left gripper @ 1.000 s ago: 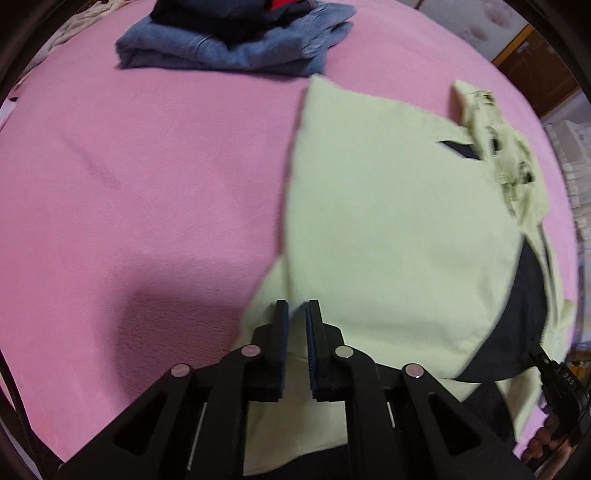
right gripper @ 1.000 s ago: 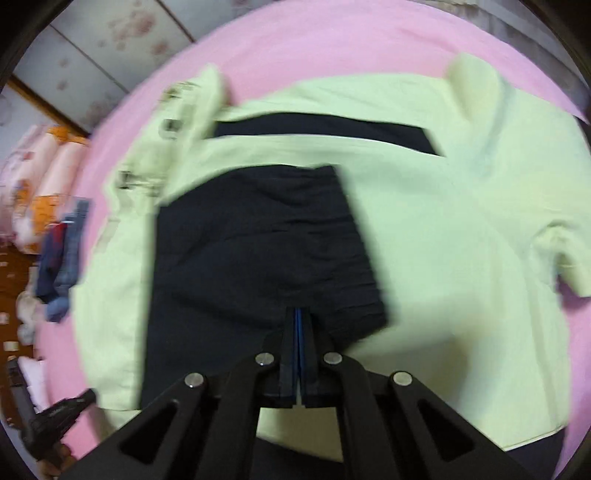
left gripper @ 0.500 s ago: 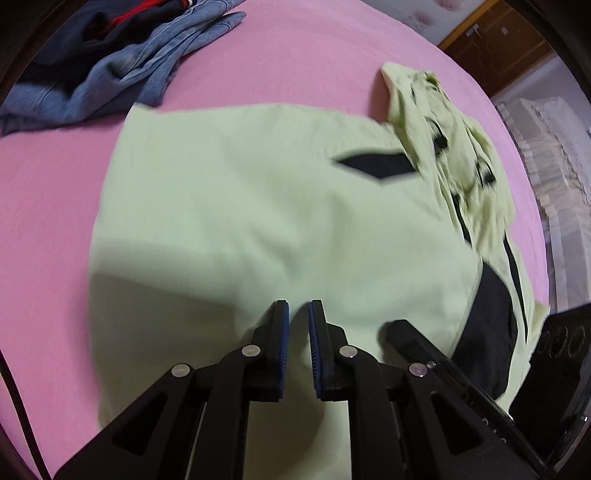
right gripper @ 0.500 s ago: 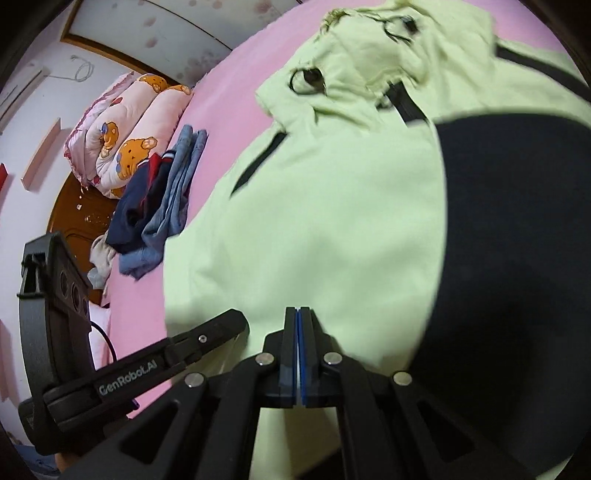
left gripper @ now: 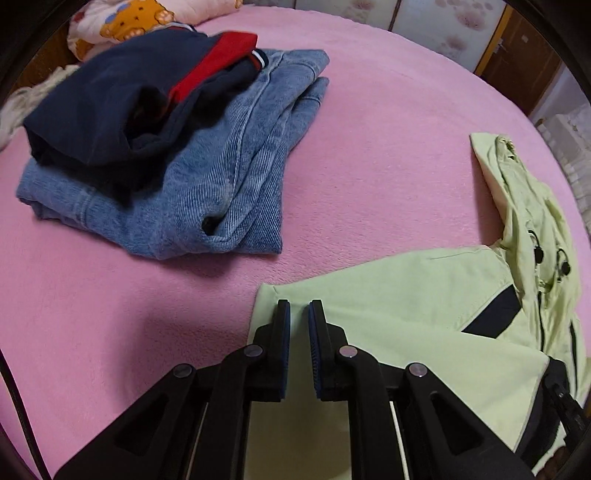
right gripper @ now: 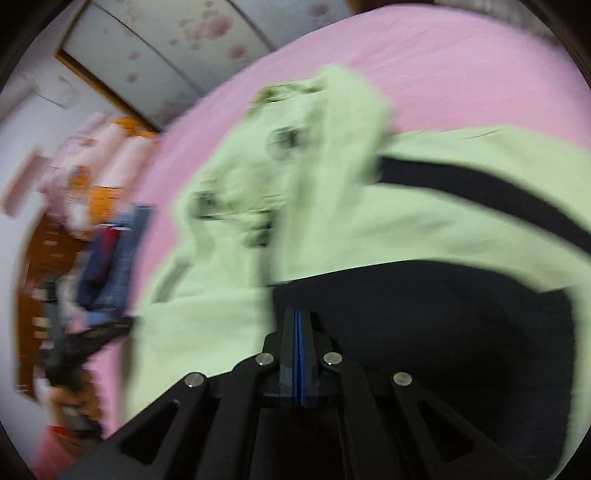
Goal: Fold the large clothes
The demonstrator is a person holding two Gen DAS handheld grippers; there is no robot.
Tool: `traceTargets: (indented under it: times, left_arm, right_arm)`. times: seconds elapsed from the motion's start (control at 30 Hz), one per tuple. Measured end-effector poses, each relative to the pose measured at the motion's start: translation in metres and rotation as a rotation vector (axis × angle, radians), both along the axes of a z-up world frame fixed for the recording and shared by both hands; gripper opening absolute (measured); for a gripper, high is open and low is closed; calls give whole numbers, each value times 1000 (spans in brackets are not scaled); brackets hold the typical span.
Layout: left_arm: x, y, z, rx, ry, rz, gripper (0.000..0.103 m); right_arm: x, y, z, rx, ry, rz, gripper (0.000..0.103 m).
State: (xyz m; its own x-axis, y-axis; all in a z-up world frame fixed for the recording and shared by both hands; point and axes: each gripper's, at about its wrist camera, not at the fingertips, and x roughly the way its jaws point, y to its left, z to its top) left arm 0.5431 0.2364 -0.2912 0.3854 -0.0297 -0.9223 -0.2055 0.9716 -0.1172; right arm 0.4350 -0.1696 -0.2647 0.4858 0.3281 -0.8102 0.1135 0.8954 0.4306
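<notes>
A pale green jacket with black panels lies flat on the pink bed, its hood crumpled at the far right. My left gripper hovers over the jacket's near-left corner, beside the folded jeans. Its jaws are shut but for a narrow slit, and no cloth is between them. In the blurred right wrist view the jacket fills the frame, with the hood ahead. My right gripper is shut with nothing in it, over the edge of a black panel. A hand holds the left gripper at the left.
Folded blue jeans with a navy and red garment on top lie on the bed to the left of the jacket. A bear-print quilt is behind them. A wooden door and patterned wall panels stand beyond the bed.
The left gripper has travelled from the jacket's near edge across its middle to the corner by the jeans. The right gripper has swung from the black panel toward the hood. Neither took hold of cloth.
</notes>
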Motion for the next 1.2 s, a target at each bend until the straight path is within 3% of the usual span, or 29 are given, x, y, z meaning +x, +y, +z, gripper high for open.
traceTargets:
  times: [0.2, 0.33, 0.43, 0.63, 0.77, 0.9, 1.07, 1.2]
  left_arm:
    - [-5, 4, -3, 5, -15, -27, 9]
    - [-11, 2, -5, 9, -41, -26, 9]
    - [-23, -4, 3, 34, -60, -15, 9]
    - [-79, -15, 21, 16, -67, -44, 11]
    - [-133, -30, 28, -36, -37, -46, 33]
    - [-190, -65, 41, -92, -24, -112, 51]
    - [-247, -111, 54, -91, 44, -159, 52]
    - [-280, -155, 63, -33, 69, -156, 55]
  right_arm:
    - [-22, -63, 7, -136, 15, -260, 0]
    - [-41, -96, 17, -46, -21, -382, 0]
    - [-59, -88, 37, -193, -44, -425, 0]
    - [-110, -44, 40, -152, -22, -433, 0]
    - [-158, -8, 26, -70, 79, -433, 0]
    - [-201, 18, 16, -4, 154, -400, 1]
    - [-235, 22, 16, 96, 210, -233, 1]
    - [-255, -8, 20, 140, 232, -193, 2]
